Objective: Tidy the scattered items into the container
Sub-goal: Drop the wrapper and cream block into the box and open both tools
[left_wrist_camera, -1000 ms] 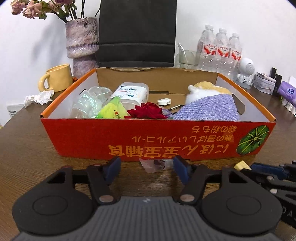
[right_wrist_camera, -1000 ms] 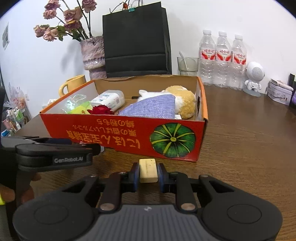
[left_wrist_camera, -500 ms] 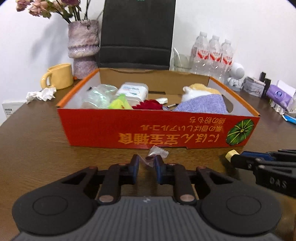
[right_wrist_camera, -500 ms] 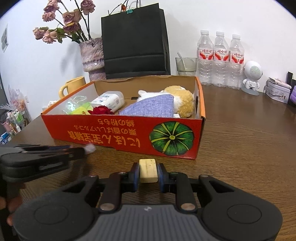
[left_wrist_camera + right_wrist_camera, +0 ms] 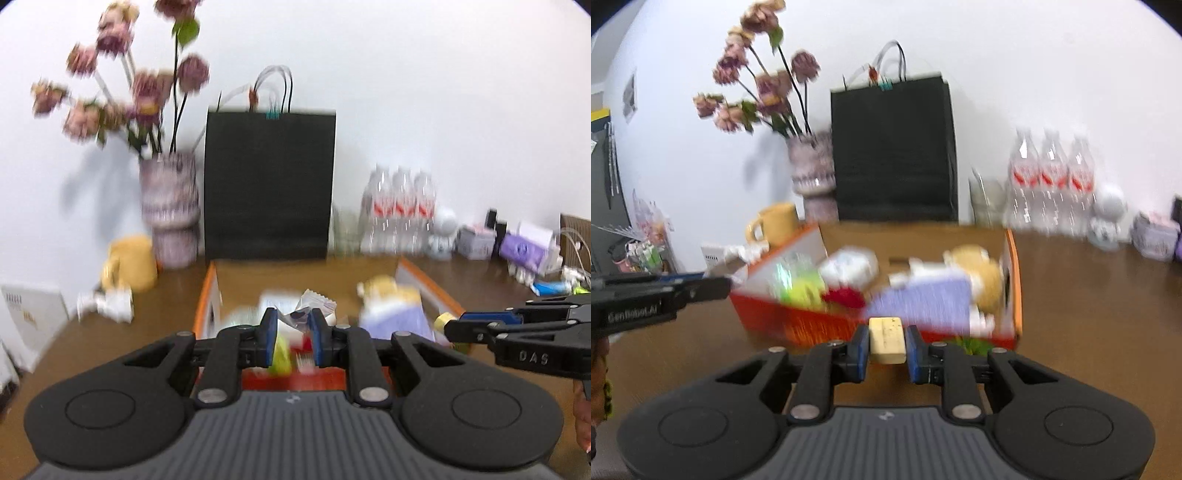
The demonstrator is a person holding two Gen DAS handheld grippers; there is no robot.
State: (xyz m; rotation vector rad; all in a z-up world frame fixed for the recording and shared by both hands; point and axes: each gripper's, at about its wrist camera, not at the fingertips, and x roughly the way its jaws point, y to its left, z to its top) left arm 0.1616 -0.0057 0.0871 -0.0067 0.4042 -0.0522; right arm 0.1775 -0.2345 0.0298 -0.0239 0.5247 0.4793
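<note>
The table (image 5: 1089,314) is brown wood with a soft sheen. The box (image 5: 827,325) is cardboard, glossy orange-red outside, plain brown inside. The right gripper (image 5: 886,341) is matt black plastic with blue rubbery fingers (image 5: 862,347) around a pale, dull, foam-like block (image 5: 886,339). The left gripper (image 5: 291,334) pinches a crinkly, shiny wrapper (image 5: 310,308). The bag (image 5: 269,184) is matt black paper. The mug (image 5: 131,264) looks like smooth yellow ceramic. The bottles (image 5: 1051,181) are clear plastic.

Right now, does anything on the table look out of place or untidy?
Yes. A crumpled white tissue lies loose on the table, left of the orange box, near the yellow mug. Both views are blurred, so I cannot judge finer details.
</note>
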